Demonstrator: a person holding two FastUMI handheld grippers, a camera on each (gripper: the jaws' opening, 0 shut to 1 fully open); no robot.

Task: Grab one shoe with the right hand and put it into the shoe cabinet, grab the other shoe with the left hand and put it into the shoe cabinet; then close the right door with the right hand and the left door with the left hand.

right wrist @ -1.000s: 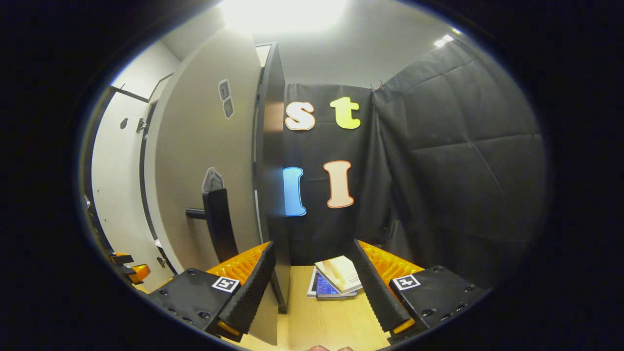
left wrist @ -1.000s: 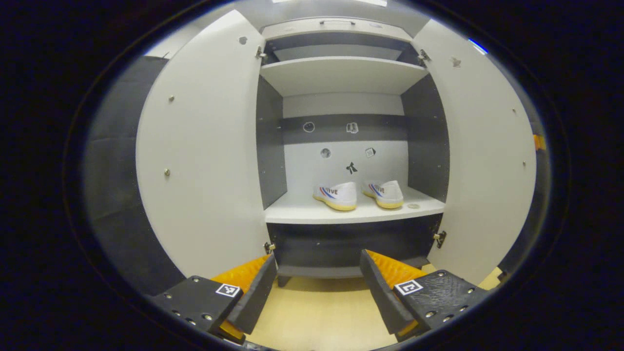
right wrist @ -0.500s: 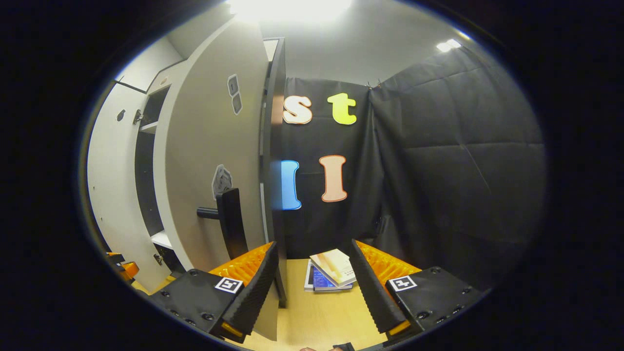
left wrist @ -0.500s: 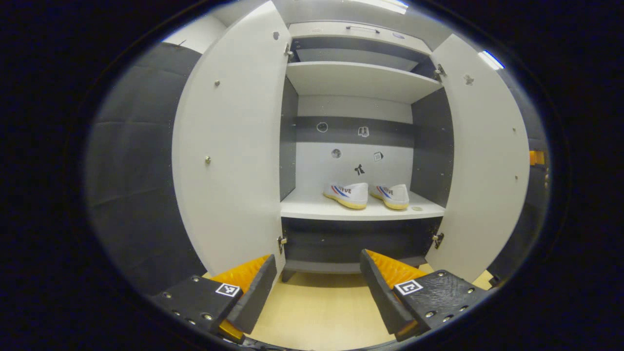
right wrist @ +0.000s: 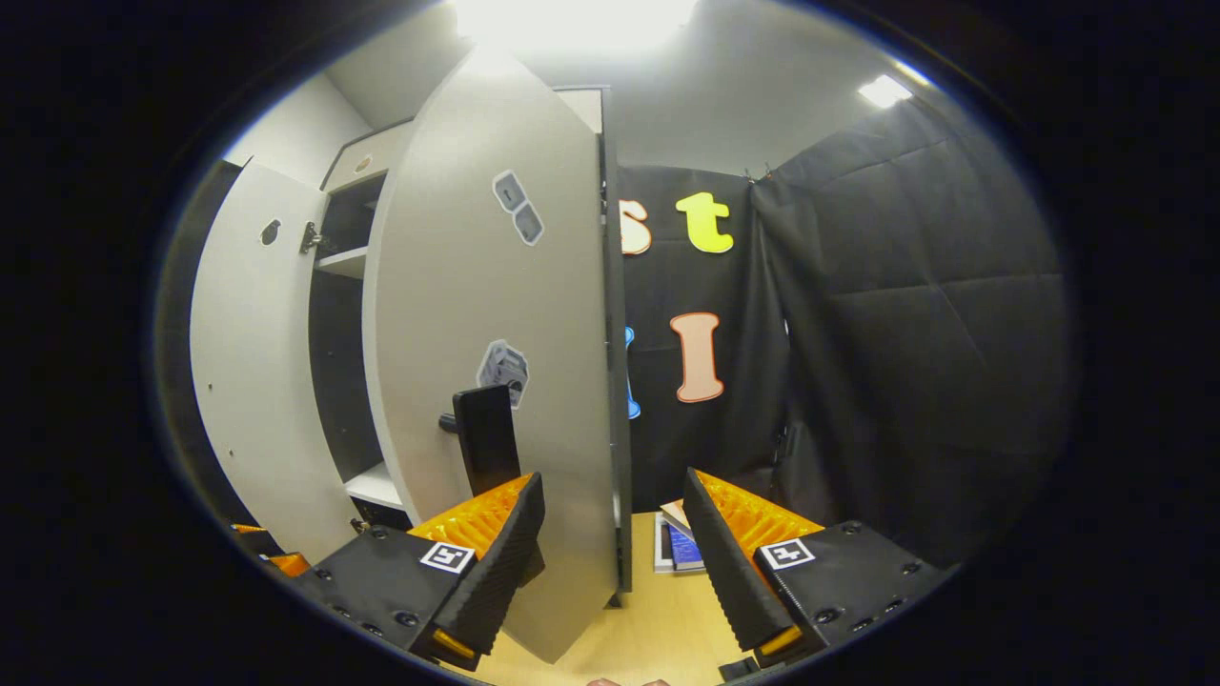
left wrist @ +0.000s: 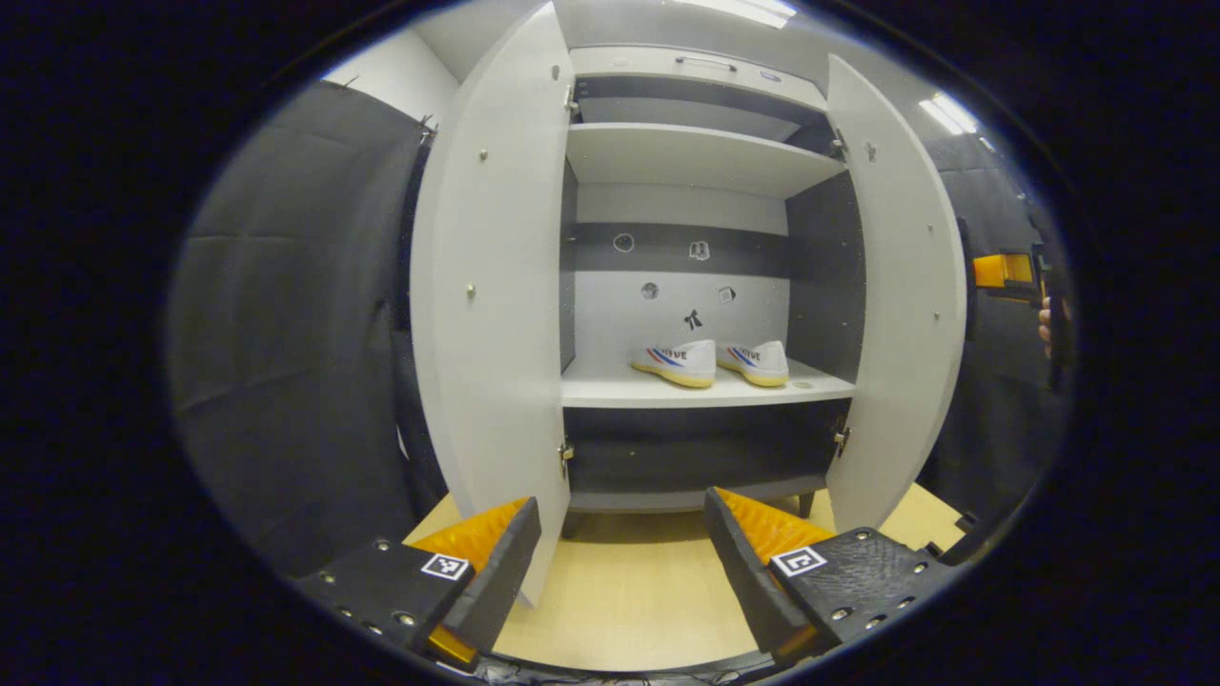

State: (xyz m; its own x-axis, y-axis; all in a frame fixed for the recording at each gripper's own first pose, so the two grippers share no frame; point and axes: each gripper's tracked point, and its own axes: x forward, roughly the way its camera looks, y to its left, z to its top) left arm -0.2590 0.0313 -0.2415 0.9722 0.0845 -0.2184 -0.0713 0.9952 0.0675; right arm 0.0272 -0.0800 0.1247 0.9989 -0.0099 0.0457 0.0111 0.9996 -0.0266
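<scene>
**Both shoes on the shelf, both doors standing open**

The two white shoes are sitting side by side on the lower shelf (left wrist: 610,391) of the shoe cabinet (left wrist: 696,157), toward its right half: the left shoe (left wrist: 675,363) and the right shoe (left wrist: 755,362) are lying just beside each other, yellow soles down. Small stickers are showing on the cabinet's back wall above them.

The left door (left wrist: 491,305) is swinging wide, its inner face turned toward the left gripper view. The right door (left wrist: 896,295) is also hanging open on the far right side of the opening. In the right gripper view that same door is showing its outer face, with a dark handle (right wrist: 486,440) standing out from it and stickers above.

The left claw (left wrist: 620,562) is hovering low in front of the cabinet, fingers spread apart and gripping nothing, over the pale wooden floor (left wrist: 629,610). The right claw (right wrist: 610,553) is standing apart too, its two fingers lying either side of the right door's edge, the left finger near the handle; I cannot tell whether it is touching. Some books (right wrist: 679,548) are lying on the floor beyond it.
</scene>
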